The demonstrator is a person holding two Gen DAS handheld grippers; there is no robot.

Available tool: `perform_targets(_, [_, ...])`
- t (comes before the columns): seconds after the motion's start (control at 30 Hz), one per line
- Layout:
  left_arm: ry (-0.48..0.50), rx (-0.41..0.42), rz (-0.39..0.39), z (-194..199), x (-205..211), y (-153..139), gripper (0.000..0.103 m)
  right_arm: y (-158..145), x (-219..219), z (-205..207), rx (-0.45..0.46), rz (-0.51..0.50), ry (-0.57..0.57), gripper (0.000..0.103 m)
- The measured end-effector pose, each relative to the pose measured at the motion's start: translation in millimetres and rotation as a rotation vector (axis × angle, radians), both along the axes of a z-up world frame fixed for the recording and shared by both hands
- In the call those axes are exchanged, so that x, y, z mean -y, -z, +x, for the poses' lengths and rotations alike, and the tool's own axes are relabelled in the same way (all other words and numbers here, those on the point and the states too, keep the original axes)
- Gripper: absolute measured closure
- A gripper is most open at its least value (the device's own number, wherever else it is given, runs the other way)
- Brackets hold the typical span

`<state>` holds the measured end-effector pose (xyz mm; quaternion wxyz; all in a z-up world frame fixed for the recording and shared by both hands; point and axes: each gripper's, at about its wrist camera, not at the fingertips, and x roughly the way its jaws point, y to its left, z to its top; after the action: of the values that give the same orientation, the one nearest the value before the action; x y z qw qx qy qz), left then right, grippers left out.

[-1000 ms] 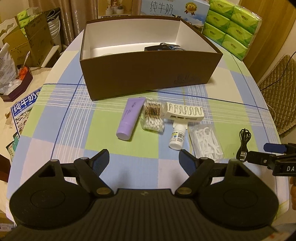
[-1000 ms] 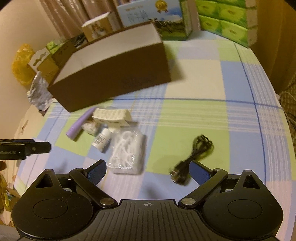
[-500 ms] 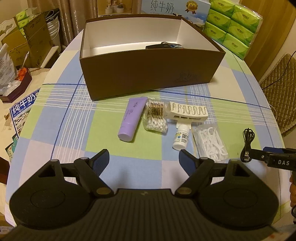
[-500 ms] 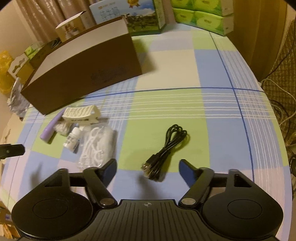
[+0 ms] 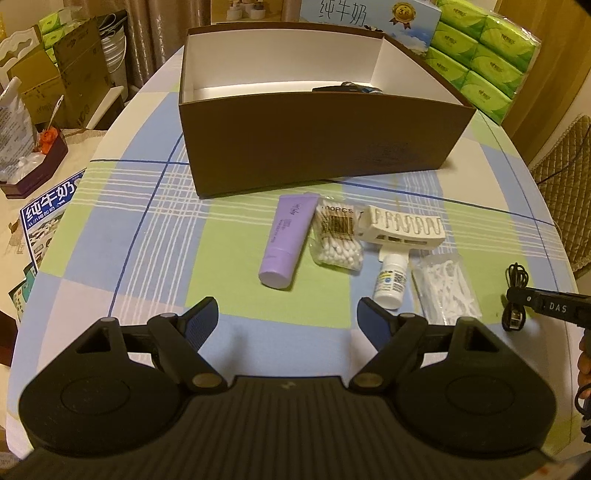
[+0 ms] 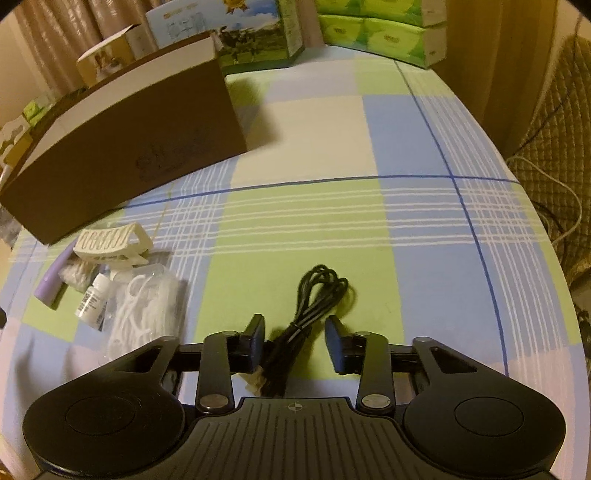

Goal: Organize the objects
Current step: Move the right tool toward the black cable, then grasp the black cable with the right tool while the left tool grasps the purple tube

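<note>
Two grippers: the right gripper [image 6: 295,334] sits half open around the black cable [image 6: 314,299]; the left gripper [image 5: 286,317] is wide open, the purple tube [image 5: 286,240] just ahead.

Curtains [image 5: 147,33] behind checked table [image 5: 147,258]

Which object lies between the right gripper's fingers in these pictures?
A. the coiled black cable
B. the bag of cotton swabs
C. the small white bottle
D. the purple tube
A: the right wrist view shows the right gripper open astride the coiled black cable on the tablecloth.
</note>
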<state>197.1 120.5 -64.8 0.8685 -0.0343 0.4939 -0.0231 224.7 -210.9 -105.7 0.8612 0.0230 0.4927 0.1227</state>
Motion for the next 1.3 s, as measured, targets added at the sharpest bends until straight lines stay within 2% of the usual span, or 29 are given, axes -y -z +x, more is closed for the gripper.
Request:
perform_targets(0.13, [0.006, 0.007, 0.000, 6, -5, 6, 0.024, 5, -14, 2, 0.027, -0.042, -0.063, 0.081])
perform_targets(0.23, [0.021, 0.008, 0.010, 13, -8, 11, 0.024, 8, -23, 4, 0.044, -0.082, -0.109, 0.083])
perform_targets(0.43, [0.080, 0.002, 0.027, 37, -8, 26, 0.029, 12, -29, 13, 0.068, -0.112, -0.131, 0.085])
perform_targets(0.6, [0.146, -0.021, 0.047, 62, -5, 41, 0.043, 13, -31, 20, 0.069, -0.108, -0.117, 0.085])
perform_targets(0.73, [0.182, -0.044, 0.069, 81, -2, 51, 0.048, 13, -31, 21, 0.073, -0.103, -0.113, 0.085])
perform_targets(0.9, [0.217, -0.069, 0.086, 101, 4, 62, 0.063, 14, -31, 22, 0.075, -0.096, -0.108, 0.085])
perform_targets(1.03, [0.223, -0.058, 0.093, 107, 7, 65, 0.065, 15, -30, 21, 0.076, -0.096, -0.108, 0.085])
perform_targets(1.1, [0.223, -0.052, 0.086, 108, 7, 64, 0.073, 15, -31, 22, 0.078, -0.099, -0.114, 0.085])
perform_targets(1.3, [0.184, -0.051, 0.076, 91, -1, 62, 0.074, 16, -32, 21, 0.086, -0.120, -0.151, 0.085])
